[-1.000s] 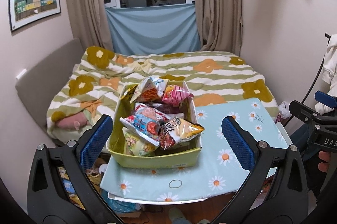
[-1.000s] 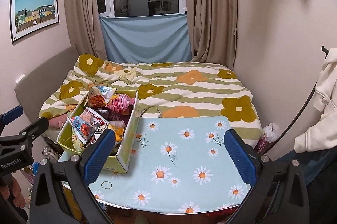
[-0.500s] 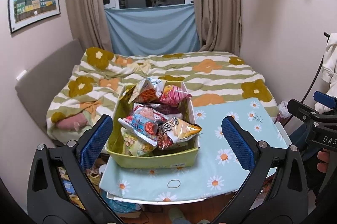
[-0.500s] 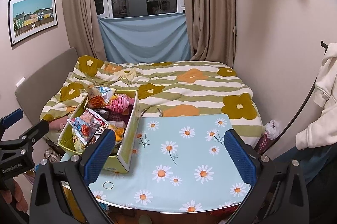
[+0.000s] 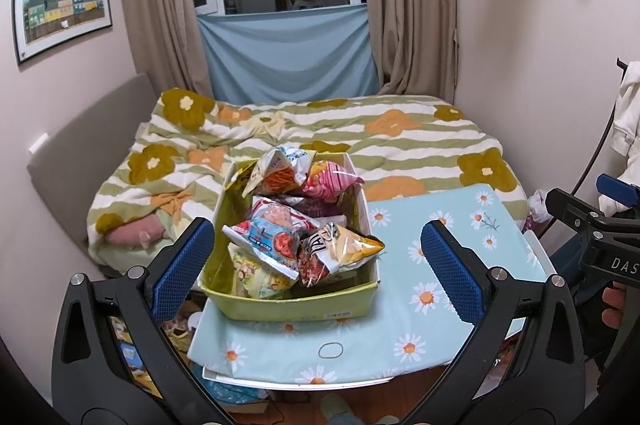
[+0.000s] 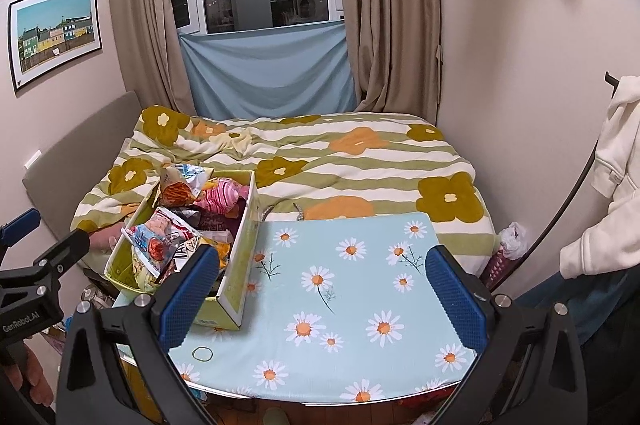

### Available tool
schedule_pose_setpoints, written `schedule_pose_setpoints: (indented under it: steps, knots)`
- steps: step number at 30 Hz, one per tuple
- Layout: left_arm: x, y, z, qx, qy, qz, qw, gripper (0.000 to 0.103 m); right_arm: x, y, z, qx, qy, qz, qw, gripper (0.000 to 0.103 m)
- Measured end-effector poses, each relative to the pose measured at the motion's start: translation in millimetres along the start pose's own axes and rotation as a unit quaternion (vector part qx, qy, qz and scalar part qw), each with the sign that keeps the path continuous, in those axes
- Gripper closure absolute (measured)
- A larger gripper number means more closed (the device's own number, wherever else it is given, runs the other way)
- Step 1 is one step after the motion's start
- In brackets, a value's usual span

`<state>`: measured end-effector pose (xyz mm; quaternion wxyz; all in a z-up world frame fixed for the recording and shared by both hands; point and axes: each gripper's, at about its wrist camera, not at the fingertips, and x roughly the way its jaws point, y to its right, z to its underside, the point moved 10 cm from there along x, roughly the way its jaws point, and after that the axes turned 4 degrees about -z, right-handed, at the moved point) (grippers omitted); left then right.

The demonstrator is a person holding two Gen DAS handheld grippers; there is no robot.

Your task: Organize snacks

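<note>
Hovering agape, both grippers (image 5: 316,265) (image 6: 322,285); snack box (image 5: 292,305) seemingly heaped full.

A daisy-print table (image 6: 352,289) carries a snack box (image 5: 296,305) at its left edge (rubber band (image 6: 202,353) near the front).

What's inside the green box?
The green box holds piled snack bags: a yellow chip bag, a pink one, a red-and-blue one. Anything beneath them is covered.
</note>
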<state>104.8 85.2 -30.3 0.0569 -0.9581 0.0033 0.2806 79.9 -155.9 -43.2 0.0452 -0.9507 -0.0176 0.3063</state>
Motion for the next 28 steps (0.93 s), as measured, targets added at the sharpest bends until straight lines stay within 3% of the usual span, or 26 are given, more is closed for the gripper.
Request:
schedule_pose_setpoints:
  steps: [28]
  knots:
    - [37, -21, -6, -0.005, -0.011, 0.008, 0.9999, 0.0, 16, -3, -9, 0.008, -0.003, 0.006, 1.0, 0.0]
